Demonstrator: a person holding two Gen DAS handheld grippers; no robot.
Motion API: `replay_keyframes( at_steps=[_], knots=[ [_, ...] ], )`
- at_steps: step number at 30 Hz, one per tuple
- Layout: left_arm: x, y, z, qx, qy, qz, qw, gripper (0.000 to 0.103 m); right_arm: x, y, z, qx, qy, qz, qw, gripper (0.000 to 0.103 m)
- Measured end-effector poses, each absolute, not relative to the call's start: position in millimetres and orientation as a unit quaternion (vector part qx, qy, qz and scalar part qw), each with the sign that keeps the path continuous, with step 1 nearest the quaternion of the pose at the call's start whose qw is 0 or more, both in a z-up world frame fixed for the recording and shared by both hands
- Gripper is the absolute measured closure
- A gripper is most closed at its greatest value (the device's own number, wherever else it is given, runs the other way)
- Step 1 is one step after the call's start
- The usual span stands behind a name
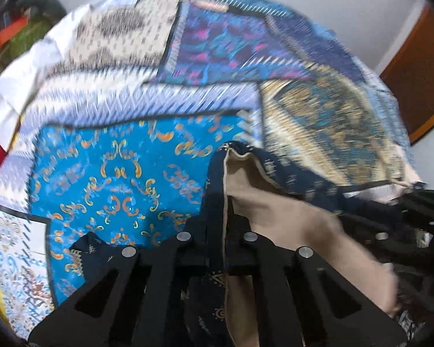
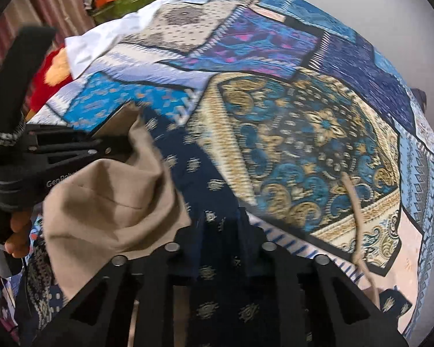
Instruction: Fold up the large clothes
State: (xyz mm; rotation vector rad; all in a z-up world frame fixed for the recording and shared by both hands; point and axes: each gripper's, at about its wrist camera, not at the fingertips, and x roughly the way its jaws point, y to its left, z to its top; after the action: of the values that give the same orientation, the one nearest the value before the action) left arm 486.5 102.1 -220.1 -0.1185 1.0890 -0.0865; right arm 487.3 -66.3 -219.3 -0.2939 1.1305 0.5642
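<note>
A dark navy garment (image 2: 214, 263) with small gold motifs and a beige lining (image 2: 110, 199) hangs between my two grippers above the bed. My left gripper (image 1: 224, 217) is shut on its edge, navy cloth and beige lining (image 1: 277, 217) pinched between the jaws. It also shows in the right wrist view (image 2: 121, 147) at the left, held by a hand. My right gripper (image 2: 220, 231) is shut on the navy cloth, which runs down between its fingers. The right gripper shows blurred in the left wrist view (image 1: 396, 231).
A patchwork bedspread (image 1: 124, 173) in blue, purple, gold and white covers the bed (image 2: 298, 133) below. A white cloth (image 2: 101, 43) and a pile of green, orange and red items (image 2: 115, 0) lie at the far left. A wooden door (image 1: 419, 86) stands at right.
</note>
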Motion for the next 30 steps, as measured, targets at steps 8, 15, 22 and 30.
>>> replay_keyframes(
  at_steps=[8,15,22,30],
  knots=[
    [419.4,83.9,-146.6,-0.025,0.460,-0.105,0.882,0.097,430.7,-104.0,-159.2,-0.066,0.506,0.299,0.806,0.092],
    [343.2,58.2,-146.9,0.023,0.461,-0.141,0.876,0.097,357.1,-128.5,-133.8,-0.095,0.491,0.299,0.813,0.092],
    [283.9,46.6,-187.9,0.014,0.502,-0.163,0.849,0.097,322.8,-174.0,-132.0,-0.036,0.513,0.260,0.817,0.091],
    [239.3,62.1,-216.7,0.016,0.540,-0.127,0.832,0.061,291.8,-218.7,-161.9,-0.018,0.549,0.215,0.807,0.091]
  ],
)
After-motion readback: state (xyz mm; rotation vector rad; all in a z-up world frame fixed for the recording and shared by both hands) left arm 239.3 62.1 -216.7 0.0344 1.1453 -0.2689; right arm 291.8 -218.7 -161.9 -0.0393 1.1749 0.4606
